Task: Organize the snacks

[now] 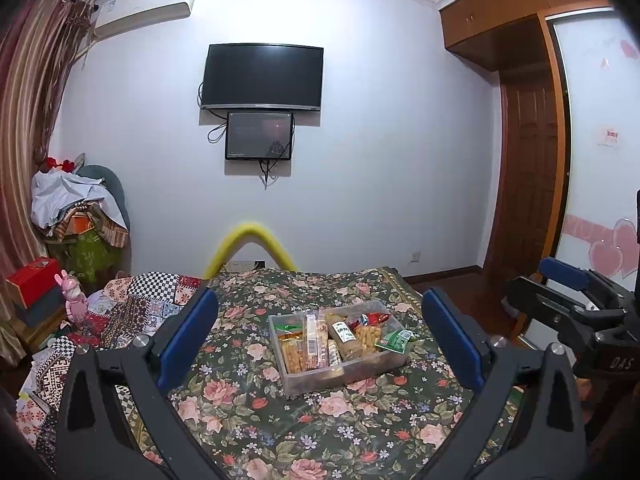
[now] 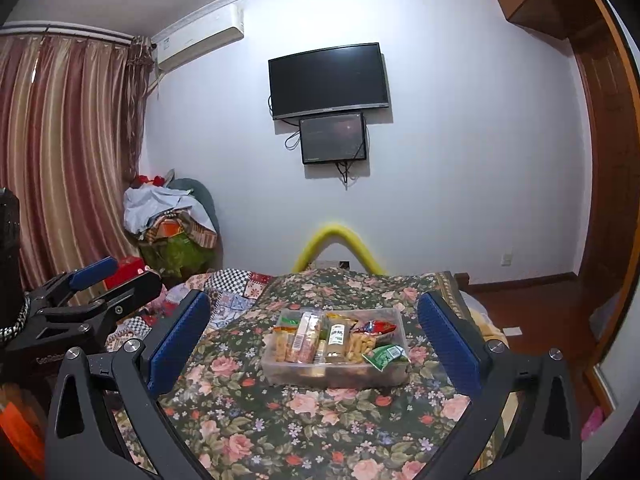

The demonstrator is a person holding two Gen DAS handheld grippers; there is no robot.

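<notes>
A clear plastic box [image 1: 362, 372] [image 2: 276, 374] sits on the floral cloth of the bed [image 1: 280, 420] [image 2: 300, 420]. It holds several snack packs standing in rows: orange cracker packs [image 1: 292, 354] [image 2: 282, 346], a beige bottle-shaped pack [image 1: 346, 336] [image 2: 335, 340], a red bag [image 1: 374, 317] [image 2: 376, 326]. A green packet [image 1: 394, 339] [image 2: 384, 356] lies over the box's right rim. My left gripper [image 1: 320, 332] is open and empty, held back from the box. My right gripper [image 2: 314, 336] is open and empty too, also short of the box. Each gripper shows at the edge of the other's view.
A patchwork quilt [image 1: 132, 308] [image 2: 236, 292] lies left of the floral cloth. A yellow foam arch [image 1: 250, 246] [image 2: 340, 246] rises behind the bed. A pile of clothes [image 1: 80, 216] [image 2: 172, 224] and red boxes [image 1: 34, 282] stand at the left. Wooden floor and wardrobe [image 1: 528, 184] are at the right.
</notes>
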